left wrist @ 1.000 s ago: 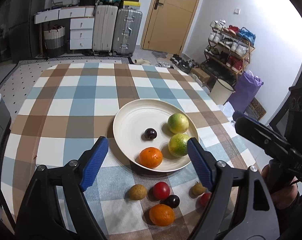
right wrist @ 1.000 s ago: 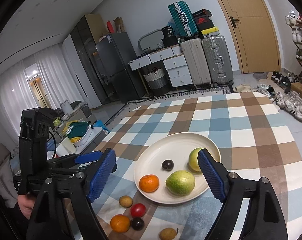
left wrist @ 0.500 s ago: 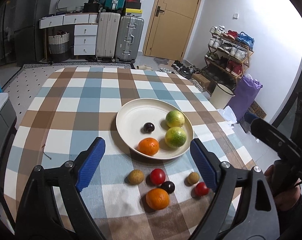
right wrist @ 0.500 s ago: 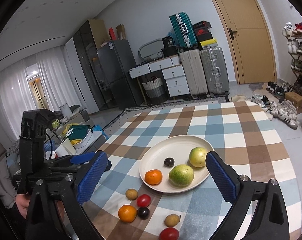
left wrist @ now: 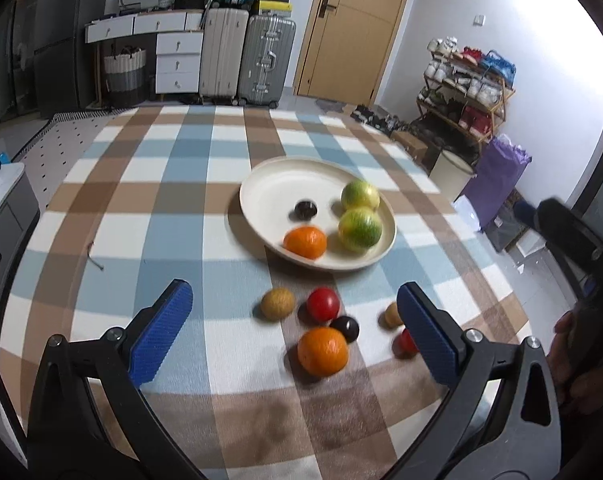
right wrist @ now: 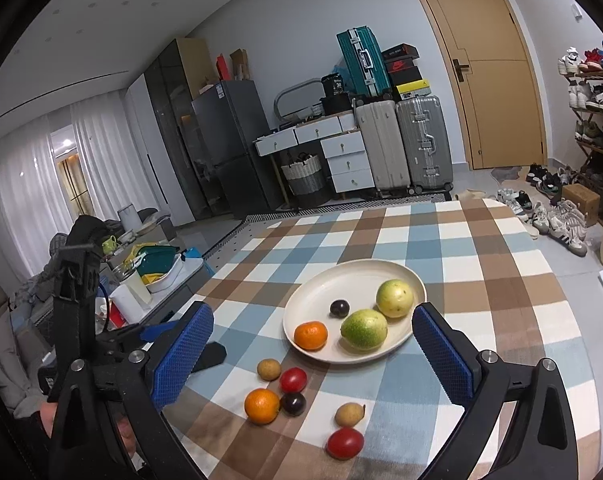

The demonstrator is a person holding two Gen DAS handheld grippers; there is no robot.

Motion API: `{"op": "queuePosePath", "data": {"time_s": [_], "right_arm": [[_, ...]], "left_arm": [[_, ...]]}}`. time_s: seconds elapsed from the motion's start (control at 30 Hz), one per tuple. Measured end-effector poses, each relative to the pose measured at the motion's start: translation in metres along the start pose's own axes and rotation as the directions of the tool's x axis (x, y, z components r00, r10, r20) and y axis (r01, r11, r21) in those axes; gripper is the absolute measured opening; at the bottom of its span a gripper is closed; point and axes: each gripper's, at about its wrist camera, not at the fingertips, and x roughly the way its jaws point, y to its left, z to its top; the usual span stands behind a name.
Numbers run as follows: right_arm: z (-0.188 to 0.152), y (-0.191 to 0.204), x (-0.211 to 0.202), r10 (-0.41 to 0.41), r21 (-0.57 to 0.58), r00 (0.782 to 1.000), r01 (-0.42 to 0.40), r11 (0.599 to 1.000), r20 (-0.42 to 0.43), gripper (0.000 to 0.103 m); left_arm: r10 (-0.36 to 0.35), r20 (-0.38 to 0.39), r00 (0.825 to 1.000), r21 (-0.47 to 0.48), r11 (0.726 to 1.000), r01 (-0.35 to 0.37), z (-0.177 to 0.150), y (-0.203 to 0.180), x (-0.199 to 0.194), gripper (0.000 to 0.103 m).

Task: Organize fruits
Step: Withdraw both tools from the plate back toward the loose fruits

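**Checked cloth, fruit half sorted**

Cream plate [left wrist: 257, 184] holds an orange, a dark plum and two green citrus, sitting beyond both tongs. Six loose fruits [right wrist: 263, 405] lie on the tablecloth [left wrist: 149, 216] between plate and tongs. Left gripper [left wrist: 293, 330] and right gripper [right wrist: 312, 354] both gape wide, holding nothing.

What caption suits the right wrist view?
Open right gripper above six loose fruits, with four more on the plate.
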Motion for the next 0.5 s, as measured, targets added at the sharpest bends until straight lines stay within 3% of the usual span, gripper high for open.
{"op": "queuePosePath", "data": {"time_s": [0.5], "right_arm": [[-0.017, 0.003, -0.001, -0.023, -0.017, 0.999, 0.022, 1.000, -0.025, 0.102]], "left_arm": [[0.026, -0.104, 0.994, 0.038, 0.999, -0.022, -0.027, -0.006, 0.039, 0.102]]}}
